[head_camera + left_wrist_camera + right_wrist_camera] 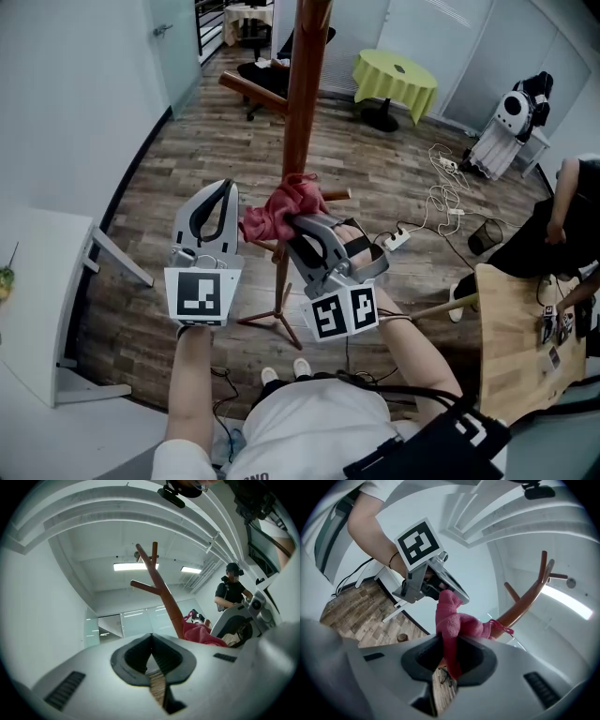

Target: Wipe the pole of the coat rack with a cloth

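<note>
The brown wooden coat rack pole (303,94) rises in the middle of the head view, with pegs branching off it. A pink cloth (275,210) is bunched against the pole just above a short peg. My right gripper (298,223) is shut on this cloth; in the right gripper view the cloth (452,625) hangs out of the jaws (447,654) in front of the pole (525,603). My left gripper (225,190) sits just left of the cloth, shut with nothing in it. In the left gripper view its jaws (151,640) meet below the pole (164,597) and cloth (199,633).
The rack's tripod feet (272,319) stand on wood flooring. A white desk (37,309) is at the left and a wooden table (511,328) at the right with a seated person (562,220). Cables (441,187), a yellow-green table (394,77) and white equipment (514,117) lie beyond.
</note>
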A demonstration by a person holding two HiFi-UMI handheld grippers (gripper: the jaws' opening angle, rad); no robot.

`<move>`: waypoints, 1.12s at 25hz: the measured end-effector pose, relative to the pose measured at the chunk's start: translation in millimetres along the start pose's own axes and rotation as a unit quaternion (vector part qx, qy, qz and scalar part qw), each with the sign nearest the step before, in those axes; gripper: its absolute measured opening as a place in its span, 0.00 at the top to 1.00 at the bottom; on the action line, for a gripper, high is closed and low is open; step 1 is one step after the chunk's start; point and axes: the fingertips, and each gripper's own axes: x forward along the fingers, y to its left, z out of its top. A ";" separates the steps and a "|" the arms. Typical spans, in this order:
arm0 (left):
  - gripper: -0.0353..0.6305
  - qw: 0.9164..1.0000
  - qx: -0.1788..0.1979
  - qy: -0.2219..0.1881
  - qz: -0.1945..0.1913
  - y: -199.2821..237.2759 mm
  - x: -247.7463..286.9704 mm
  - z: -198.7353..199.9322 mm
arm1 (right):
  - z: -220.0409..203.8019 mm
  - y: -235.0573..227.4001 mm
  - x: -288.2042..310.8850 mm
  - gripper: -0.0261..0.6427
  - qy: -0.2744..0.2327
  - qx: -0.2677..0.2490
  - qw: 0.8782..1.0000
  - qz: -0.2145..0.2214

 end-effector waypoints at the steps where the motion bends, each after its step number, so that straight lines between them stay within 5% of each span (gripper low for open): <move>1: 0.93 1.000 0.007 0.004 -0.002 -0.9 -1.2 -1.6 | -0.7 2.0 -0.5 0.84 0.000 0.002 1.000 0.001; 28: 0.93 1.000 0.003 0.025 0.003 -1.3 -10.4 -16.9 | -23.7 32.3 -2.4 0.84 0.023 0.053 0.997 0.058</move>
